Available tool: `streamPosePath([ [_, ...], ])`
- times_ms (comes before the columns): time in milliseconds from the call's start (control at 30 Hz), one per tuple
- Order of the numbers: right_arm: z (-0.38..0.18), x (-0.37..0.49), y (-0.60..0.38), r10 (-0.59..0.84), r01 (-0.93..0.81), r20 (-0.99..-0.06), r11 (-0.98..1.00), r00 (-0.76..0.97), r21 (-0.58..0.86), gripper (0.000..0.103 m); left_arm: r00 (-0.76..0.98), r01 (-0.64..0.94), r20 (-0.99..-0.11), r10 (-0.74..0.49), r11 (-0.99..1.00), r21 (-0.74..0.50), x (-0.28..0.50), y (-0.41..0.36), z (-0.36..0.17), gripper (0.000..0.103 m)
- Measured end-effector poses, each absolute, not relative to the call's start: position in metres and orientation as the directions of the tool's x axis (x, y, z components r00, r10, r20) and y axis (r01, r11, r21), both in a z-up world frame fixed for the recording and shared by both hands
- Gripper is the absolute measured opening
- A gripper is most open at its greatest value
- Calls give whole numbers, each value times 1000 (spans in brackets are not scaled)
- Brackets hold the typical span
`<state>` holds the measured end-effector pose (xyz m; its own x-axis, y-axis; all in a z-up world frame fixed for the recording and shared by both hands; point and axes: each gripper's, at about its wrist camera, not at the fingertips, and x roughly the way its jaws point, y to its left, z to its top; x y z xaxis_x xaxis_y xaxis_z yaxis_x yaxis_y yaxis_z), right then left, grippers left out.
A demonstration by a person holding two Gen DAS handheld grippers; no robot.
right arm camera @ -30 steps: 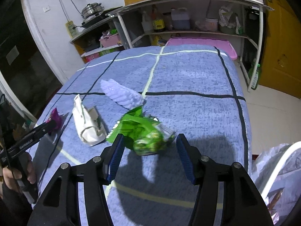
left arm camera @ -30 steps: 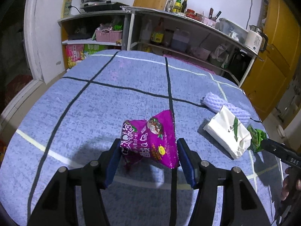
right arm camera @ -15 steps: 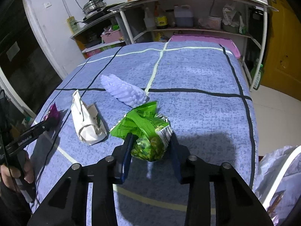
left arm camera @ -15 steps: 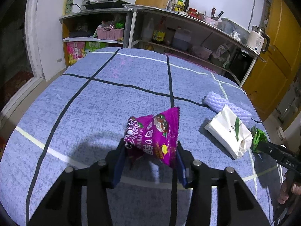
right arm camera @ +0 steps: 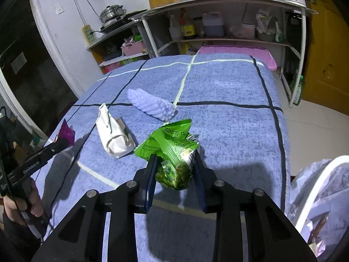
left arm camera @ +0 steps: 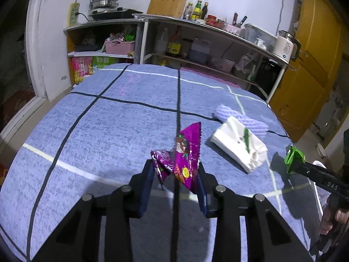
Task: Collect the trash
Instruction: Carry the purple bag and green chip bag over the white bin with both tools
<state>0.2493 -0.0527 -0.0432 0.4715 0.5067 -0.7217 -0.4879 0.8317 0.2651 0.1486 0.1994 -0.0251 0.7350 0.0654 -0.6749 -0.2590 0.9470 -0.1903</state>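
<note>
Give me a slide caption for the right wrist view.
Right gripper fingers closing on a crumpled green snack packet, above the blue checked tablecloth.

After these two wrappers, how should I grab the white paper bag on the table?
Take the white bag at its crumpled, bulging near end, coming from above with the jaws across its narrow width. It lies flat and lengthwise, and that bunched end stands highest off the cloth.

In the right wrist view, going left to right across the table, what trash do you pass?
purple snack wrapper in the left gripper → white crumpled bag → lavender foam net → green snack packet in the right gripper.
</note>
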Motion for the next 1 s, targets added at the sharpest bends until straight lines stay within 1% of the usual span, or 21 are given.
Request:
streamPosePath([
  [500,-29,207,-81,536,-487,-688,822,489,294,32,777,-183,-630,3,958,-220,116,159,2,35],
  [1000,-7,165,-124,527,-460,-654,838,543,294,32,802,-24,-585,-123,971,-238,91,87,26,35],
])
